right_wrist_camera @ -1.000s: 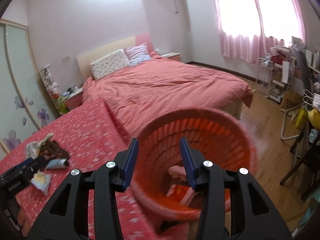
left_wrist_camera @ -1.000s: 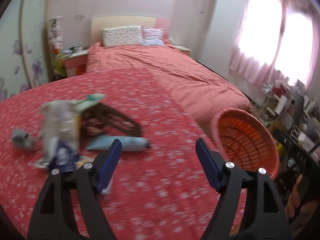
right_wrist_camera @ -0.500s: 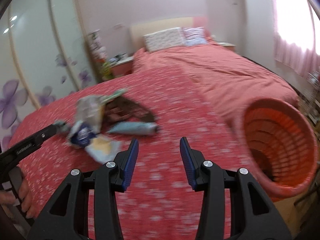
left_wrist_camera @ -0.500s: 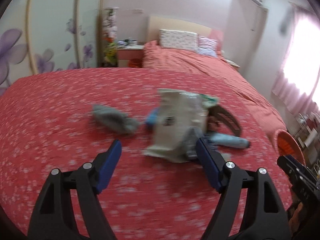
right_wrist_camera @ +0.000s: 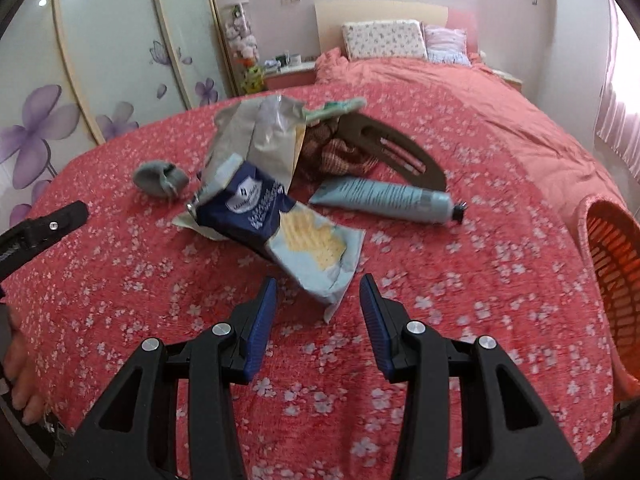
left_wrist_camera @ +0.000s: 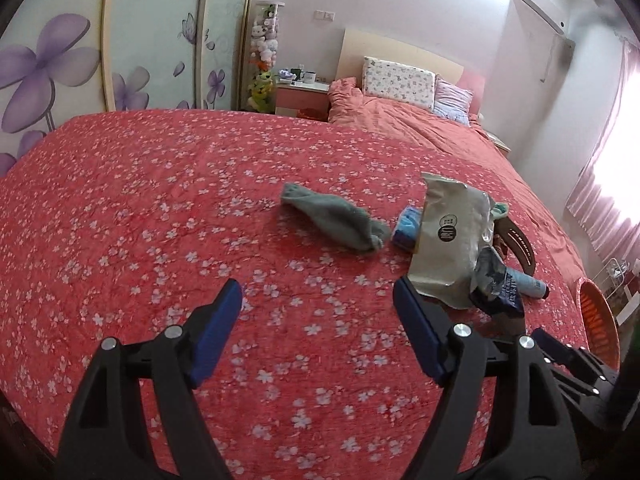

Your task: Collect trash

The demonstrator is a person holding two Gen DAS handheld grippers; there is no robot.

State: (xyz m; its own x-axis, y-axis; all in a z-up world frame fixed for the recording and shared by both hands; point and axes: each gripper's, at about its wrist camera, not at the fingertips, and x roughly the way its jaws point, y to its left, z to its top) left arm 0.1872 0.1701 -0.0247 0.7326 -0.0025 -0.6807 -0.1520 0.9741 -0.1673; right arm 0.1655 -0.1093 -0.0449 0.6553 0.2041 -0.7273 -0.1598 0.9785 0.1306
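A pile of trash lies on the red flowered bedspread: a blue and pale snack wrapper, a beige foil bag, a pale blue tube and a grey sock. My right gripper hangs open just in front of the wrapper, whose near corner shows between the jaws untouched. My left gripper is open over bare bedspread, short of the sock, with the beige bag to its right. The orange basket stands at the bed's right edge.
A brown curved piece and plaid cloth lie behind the pile. A second bed with pillows, a nightstand and flowered wardrobe doors are beyond. A hand shows at the left edge.
Both grippers swung left. The right one went from over the basket to the wrapper on the bed. The left one passed the pile and now faces the sock.
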